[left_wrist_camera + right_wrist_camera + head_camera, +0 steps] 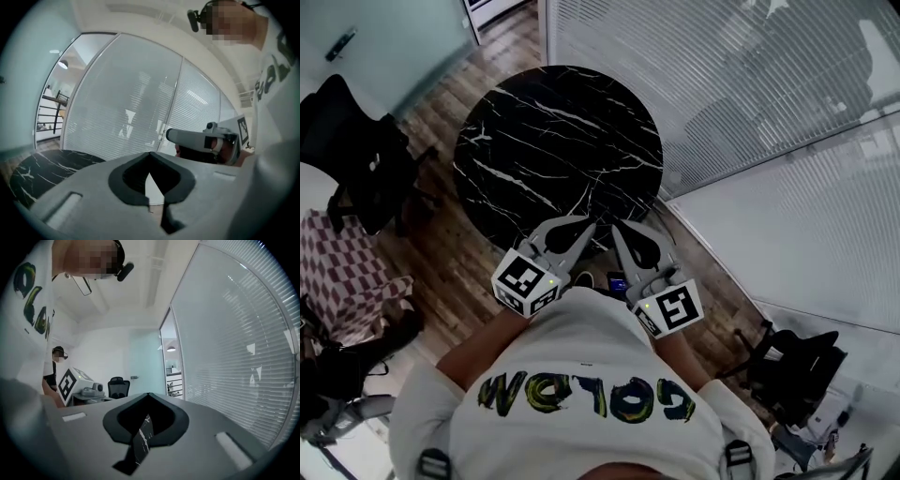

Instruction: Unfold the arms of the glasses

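Note:
No glasses show in any view. In the head view both grippers are held up close to the person's chest, above the near rim of a round black marble table (558, 141). My left gripper (586, 223) is shut with nothing between its jaws, and its tips meet in the left gripper view (150, 153). My right gripper (617, 228) is likewise shut and empty, with its jaws touching in the right gripper view (149, 394). Both point roughly level, with their tips angled toward each other. The right gripper (201, 139) appears side-on in the left gripper view.
A glass partition with blinds (750, 103) runs along the right of the table. Black office chairs stand at the left (356, 159) and lower right (797, 361). A checked cloth (347, 272) lies at the left over the wood floor (441, 253).

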{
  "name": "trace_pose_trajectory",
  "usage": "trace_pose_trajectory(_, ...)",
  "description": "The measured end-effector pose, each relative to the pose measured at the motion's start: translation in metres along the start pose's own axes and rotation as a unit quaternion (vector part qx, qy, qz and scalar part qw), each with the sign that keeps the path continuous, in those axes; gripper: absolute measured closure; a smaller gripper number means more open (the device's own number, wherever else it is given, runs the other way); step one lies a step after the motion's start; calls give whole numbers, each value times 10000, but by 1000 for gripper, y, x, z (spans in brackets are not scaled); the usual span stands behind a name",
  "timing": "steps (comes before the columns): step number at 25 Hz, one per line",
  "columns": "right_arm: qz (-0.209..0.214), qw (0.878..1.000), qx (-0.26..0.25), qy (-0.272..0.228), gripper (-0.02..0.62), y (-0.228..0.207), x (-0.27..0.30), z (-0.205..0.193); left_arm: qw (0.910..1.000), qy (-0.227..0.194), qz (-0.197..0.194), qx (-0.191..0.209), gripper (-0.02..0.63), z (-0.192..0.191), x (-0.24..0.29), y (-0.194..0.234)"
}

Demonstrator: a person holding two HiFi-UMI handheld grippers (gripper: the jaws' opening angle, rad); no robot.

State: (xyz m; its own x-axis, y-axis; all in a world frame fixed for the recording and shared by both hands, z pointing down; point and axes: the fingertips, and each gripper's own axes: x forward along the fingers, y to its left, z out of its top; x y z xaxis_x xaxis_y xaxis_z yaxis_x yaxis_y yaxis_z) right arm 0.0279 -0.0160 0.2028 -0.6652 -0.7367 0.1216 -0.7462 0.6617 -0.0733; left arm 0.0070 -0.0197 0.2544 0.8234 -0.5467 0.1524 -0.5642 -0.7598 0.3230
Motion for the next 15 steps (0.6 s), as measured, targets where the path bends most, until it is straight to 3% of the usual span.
trace_pose_trajectory(9,-32,9989,142,-449,594,11,-11,22,9959,-566,307,639,607,30,-15,-12)
trace_pose_trajectory(15,-28,9987,120,-494,594,14,-10,21,9945,-470,298,882,607,28,-17,-15)
